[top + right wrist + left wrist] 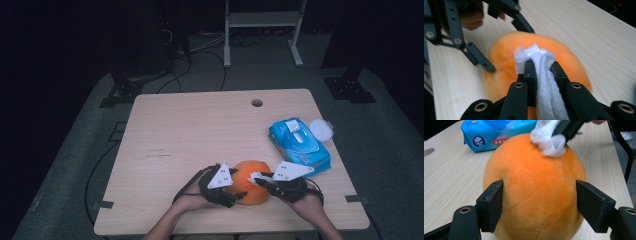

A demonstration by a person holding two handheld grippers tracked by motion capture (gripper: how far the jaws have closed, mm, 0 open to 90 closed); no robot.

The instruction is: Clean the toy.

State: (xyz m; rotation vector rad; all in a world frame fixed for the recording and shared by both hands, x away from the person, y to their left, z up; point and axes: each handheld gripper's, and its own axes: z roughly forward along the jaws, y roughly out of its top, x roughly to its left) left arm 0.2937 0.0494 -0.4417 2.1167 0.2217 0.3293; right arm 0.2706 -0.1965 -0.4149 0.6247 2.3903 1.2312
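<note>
A round orange plush ball rests on the wooden table near its front edge. My left gripper is shut on it, one black jaw pressing each side of the ball. From the right, my right gripper is shut on a crumpled white wipe. The wipe touches the top of the ball. In the high view the left gripper and the right gripper meet at the ball, each with a hand behind it.
A blue pack of wet wipes lies on the table to the right of the ball, with a round white lid beside it at the table's right edge. A cable hole sits near the far edge.
</note>
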